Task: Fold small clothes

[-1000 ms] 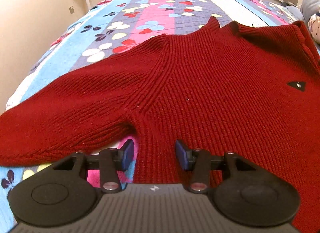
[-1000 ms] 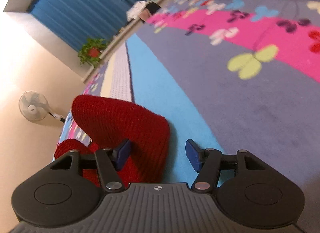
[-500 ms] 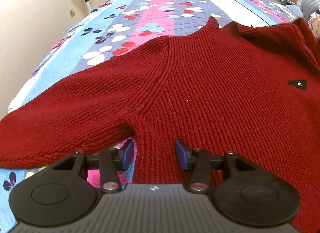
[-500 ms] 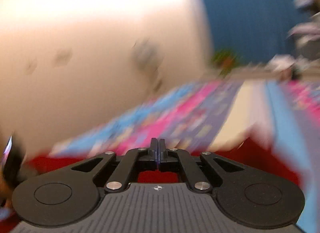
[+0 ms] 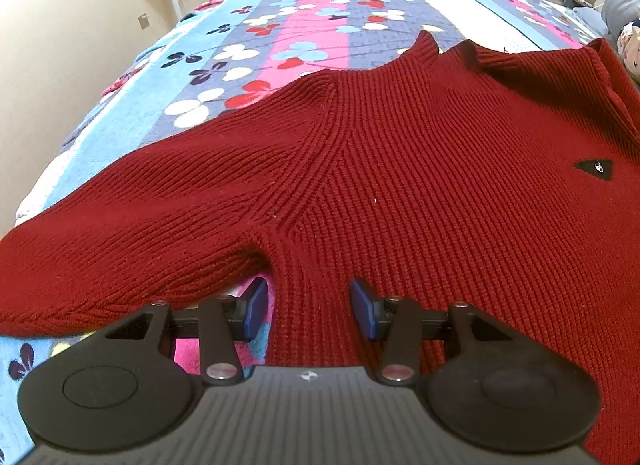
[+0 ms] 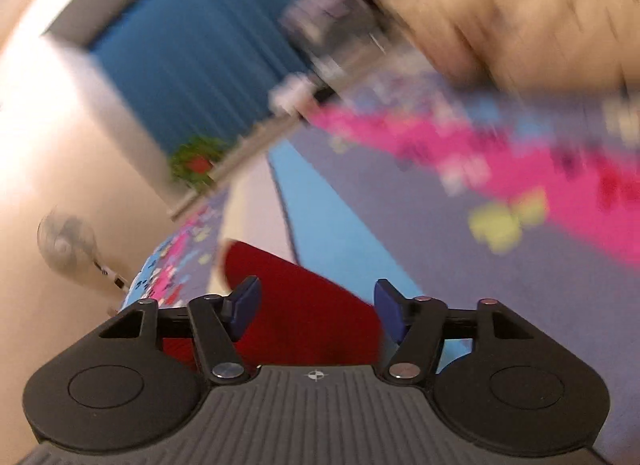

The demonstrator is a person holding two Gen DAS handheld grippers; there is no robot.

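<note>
Red sweater (image 5: 400,185) spread on a floral bed (image 5: 304,17); left hand-held gripper (image 5: 306,315) unclenched astride its side edge, right hand-held gripper (image 6: 316,311) opening around a sleeve (image 6: 304,305).

A: Sweater (image 5: 420,169)?
B: Dark red rib knit, spread flat on the bed, collar at the far end. One sleeve stretched out to the left. Small black triangular patch on the chest.
A: Other view?
B: Blurred; a rounded red fold shows.
</note>
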